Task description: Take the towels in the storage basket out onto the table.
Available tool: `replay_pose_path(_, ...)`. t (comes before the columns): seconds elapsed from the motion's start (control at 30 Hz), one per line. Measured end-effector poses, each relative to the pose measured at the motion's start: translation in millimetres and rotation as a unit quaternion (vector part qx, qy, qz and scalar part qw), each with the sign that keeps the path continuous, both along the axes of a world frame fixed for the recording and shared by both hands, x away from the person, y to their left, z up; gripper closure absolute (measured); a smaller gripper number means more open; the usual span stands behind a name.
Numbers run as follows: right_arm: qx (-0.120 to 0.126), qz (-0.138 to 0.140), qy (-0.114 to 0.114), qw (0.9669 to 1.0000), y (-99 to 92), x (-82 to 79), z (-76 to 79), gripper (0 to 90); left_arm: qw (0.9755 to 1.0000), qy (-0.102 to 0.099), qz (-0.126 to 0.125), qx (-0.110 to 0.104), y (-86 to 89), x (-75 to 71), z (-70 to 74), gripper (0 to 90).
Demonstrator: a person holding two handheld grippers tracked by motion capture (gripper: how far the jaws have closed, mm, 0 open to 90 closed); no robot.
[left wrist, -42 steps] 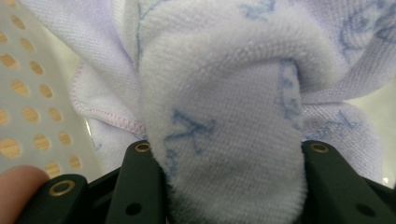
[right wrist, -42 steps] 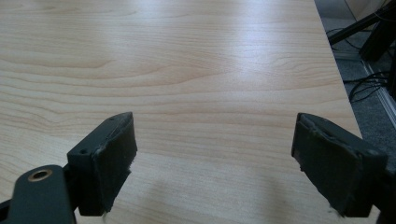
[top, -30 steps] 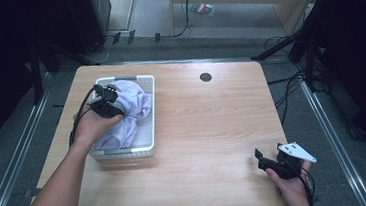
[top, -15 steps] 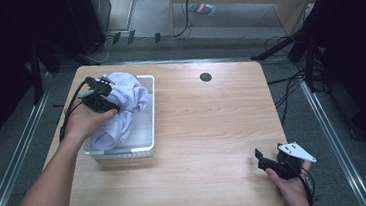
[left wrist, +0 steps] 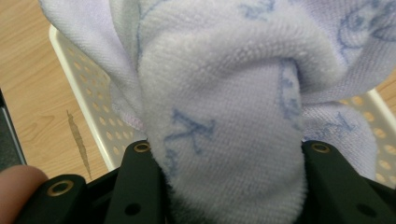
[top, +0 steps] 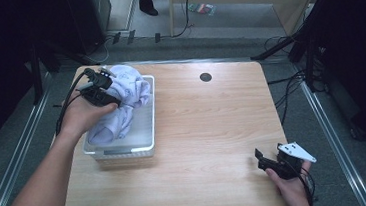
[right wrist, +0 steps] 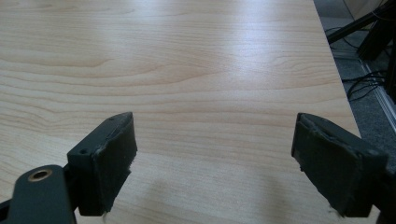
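Held a pale lilac towel (top: 123, 100) with blue print in the left gripper (top: 103, 90), jaws clamped on a thick fold of it. Sat bunched over the far half of a white perforated basket (top: 149, 131) at the left side of the wooden table (top: 208, 131), partly lifted, its lower end trailing down into the basket toward the near left corner. Ran lengthwise from that near end up to the far rim, long axis roughly along the basket's own length, highest where the gripper pinched it. In the left gripper view, bulged as a rounded fold (left wrist: 224, 121) up between the two black jaws, with the basket's holed wall (left wrist: 95, 107) showing behind and below.

Compared with a second before: lay lower and flatter in the basket then, the hand pressed down into it; stood higher now, pulled up and toward the far left corner. Basket itself unchanged in place. Right gripper (top: 271, 161) unchanged too, resting near the table's near right corner, jaws spread wide with nothing between them, bare wood (right wrist: 196, 93) ahead.

Hard to make out: the left gripper's tips, buried in cloth in the high view; the towel's full outline, folded over on itself; the printed pattern, too blurred to read. Cut off at the picture's bottom edge: the right forearm (top: 299, 195).
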State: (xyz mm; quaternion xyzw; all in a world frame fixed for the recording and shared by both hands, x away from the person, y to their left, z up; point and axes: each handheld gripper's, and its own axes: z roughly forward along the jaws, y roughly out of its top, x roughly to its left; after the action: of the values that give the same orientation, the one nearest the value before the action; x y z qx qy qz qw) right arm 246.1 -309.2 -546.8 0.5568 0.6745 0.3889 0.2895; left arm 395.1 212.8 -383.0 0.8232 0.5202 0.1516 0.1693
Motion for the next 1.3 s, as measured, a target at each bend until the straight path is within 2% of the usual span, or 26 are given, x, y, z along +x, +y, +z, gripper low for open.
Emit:
replay_pose_path(0.23,0.000,0.000,0.001,1.0000,0.0,0.2,-0.1,14.0,1.0000,-0.007,-0.007,0.002,-5.8,1.8,16.7,59.4)
replay_pose_path(0.47,0.002,-0.001,0.001,1.0000,-0.4,-0.2,0.1,14.0,0.9998,-0.010,-0.018,0.004,-16.7,2.9,27.2,59.2)
replay_pose_path(0.87,0.003,-0.001,0.001,1.0000,-0.3,-0.2,0.1,13.9,0.9992,-0.016,-0.037,0.003,-44.0,6.2,34.2,59.0)
replay_pose_path(1.3,0.004,0.001,0.001,1.0000,-0.5,-0.3,0.1,14.0,0.9976,-0.010,-0.069,-0.005,-81.4,10.2,30.0,58.8)
